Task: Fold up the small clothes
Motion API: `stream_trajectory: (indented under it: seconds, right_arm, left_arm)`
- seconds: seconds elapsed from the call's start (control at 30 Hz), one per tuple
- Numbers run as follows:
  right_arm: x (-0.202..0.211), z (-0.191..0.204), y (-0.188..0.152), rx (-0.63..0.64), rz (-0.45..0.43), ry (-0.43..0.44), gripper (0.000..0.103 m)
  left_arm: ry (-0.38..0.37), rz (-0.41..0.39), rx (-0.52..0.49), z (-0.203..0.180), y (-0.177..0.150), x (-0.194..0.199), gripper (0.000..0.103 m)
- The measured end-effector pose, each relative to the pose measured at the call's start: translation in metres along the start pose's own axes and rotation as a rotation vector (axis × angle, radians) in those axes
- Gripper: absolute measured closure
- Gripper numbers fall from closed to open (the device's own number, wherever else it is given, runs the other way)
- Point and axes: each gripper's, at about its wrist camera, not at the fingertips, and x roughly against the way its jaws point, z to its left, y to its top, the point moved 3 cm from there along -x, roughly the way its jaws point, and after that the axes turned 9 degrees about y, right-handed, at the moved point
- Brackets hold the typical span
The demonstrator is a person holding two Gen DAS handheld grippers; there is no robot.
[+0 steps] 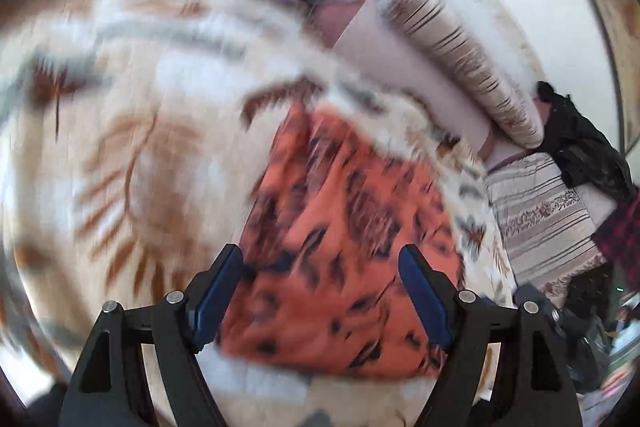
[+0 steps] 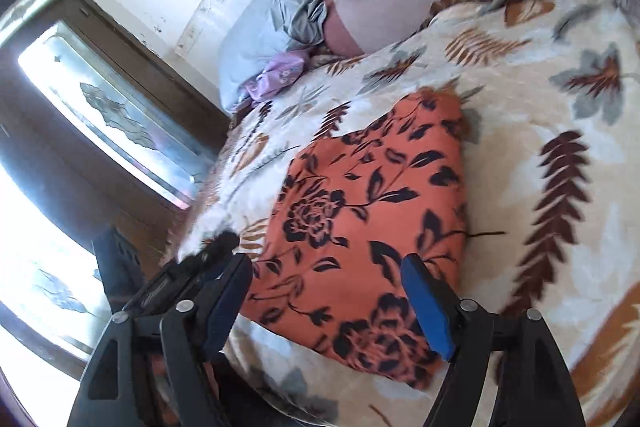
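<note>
We see the orange floral garment (image 2: 372, 227) lying folded on the leaf-patterned blanket (image 2: 560, 75) of the bed. Our right gripper (image 2: 326, 281) hangs over its near edge with jaws spread wide, gripping nothing. Our left gripper (image 1: 320, 281), seen in a blurred view, is likewise wide apart above the cloth.

I can read no text, label, brand or number from either wrist camera (the left view is heavily blurred); nothing legible.
</note>
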Motion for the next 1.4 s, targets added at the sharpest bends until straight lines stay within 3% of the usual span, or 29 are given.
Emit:
stream_trajectory:
  seconds: [0.07, 0.13, 0.2, 0.3, 0.37, 0.43, 0.5, 0.57, 0.63, 0.67, 0.7, 0.73, 0.77, 0.87, 0.93, 1.0, 1.07, 1.13, 1.2, 1.4]
  right_arm:
    - [-0.025, -0.024, -0.01, -0.053, 0.071, -0.053, 0.021]
    - [-0.022, -0.023, -0.015, -0.02, 0.032, -0.029, 0.021]
    - [-0.02, -0.022, -0.017, -0.01, 0.045, -0.024, 0.021]
    - [-0.018, -0.024, -0.016, -0.024, 0.057, -0.009, 0.021]
    - [-0.017, -0.024, -0.015, -0.022, 0.061, -0.015, 0.021]
    - [-0.018, -0.023, -0.015, 0.003, 0.067, -0.026, 0.021]
    - [-0.022, -0.021, -0.017, 0.03, 0.072, -0.037, 0.021]
    - [-0.024, -0.019, -0.018, 0.044, 0.079, -0.046, 0.021]
    - [-0.024, -0.019, -0.017, 0.042, 0.084, -0.043, 0.021]
    - [-0.024, -0.021, -0.016, 0.037, 0.085, -0.038, 0.021]
    - [-0.024, -0.022, -0.016, 0.028, 0.085, -0.03, 0.021]
    - [-0.023, -0.023, -0.015, 0.022, 0.084, -0.023, 0.021]
    - [-0.022, -0.023, -0.016, 0.019, 0.083, -0.016, 0.021]
    - [-0.023, -0.023, -0.017, 0.029, 0.081, -0.018, 0.021]
    - [-0.025, -0.021, -0.018, 0.045, 0.086, -0.036, 0.02]
    - [-0.027, -0.017, -0.019, 0.058, 0.088, -0.044, 0.017]
    - [-0.028, -0.015, -0.02, 0.072, 0.083, -0.049, 0.015]
    - [-0.028, -0.013, -0.022, 0.095, 0.079, -0.057, 0.015]
    - [-0.028, -0.012, -0.023, 0.107, 0.075, -0.06, 0.015]
    - [-0.028, -0.012, -0.025, 0.107, 0.053, -0.058, 0.013]
  left_arm:
    - [0.009, 0.169, 0.084, 0.016, -0.012, -0.023, 0.04]
    - [-0.02, 0.18, 0.099, 0.02, -0.007, -0.02, 0.069]
    - [-0.05, 0.207, 0.114, 0.022, -0.007, -0.022, 0.071]
    - [-0.028, 0.222, 0.096, 0.018, -0.007, -0.022, 0.07]
    - [0.01, 0.228, 0.059, 0.01, -0.002, -0.018, 0.062]
    - [-0.002, 0.207, 0.052, 0.003, 0.007, -0.011, 0.04]
    - [-0.006, 0.131, 0.03, -0.004, 0.024, -0.007, 0.031]
    - [-0.008, 0.095, -0.004, -0.013, 0.045, -0.013, 0.031]
    - [-0.071, 0.138, 0.02, -0.017, 0.062, -0.034, 0.032]
    - [-0.116, 0.188, 0.069, -0.013, 0.068, -0.05, 0.038]
    - [-0.139, 0.256, 0.133, -0.009, 0.07, -0.068, 0.077]
    - [-0.115, 0.304, 0.182, -0.005, 0.069, -0.081, 0.091]
    - [-0.119, 0.298, 0.21, -0.004, 0.069, -0.084, 0.091]
    - [-0.024, 0.167, 0.07, -0.03, 0.068, -0.065, 0.091]
    - [0.038, 0.096, 0.015, -0.041, 0.068, -0.058, 0.076]
    - [0.072, 0.032, -0.014, -0.044, 0.071, -0.06, 0.019]
    - [0.117, -0.016, -0.052, -0.039, 0.07, -0.064, 0.016]
    - [0.225, 0.037, -0.068, -0.028, 0.067, -0.077, 0.016]
    - [0.179, 0.04, -0.018, -0.019, 0.068, -0.077, 0.016]
    - [0.169, 0.051, 0.003, -0.019, 0.072, -0.081, 0.016]
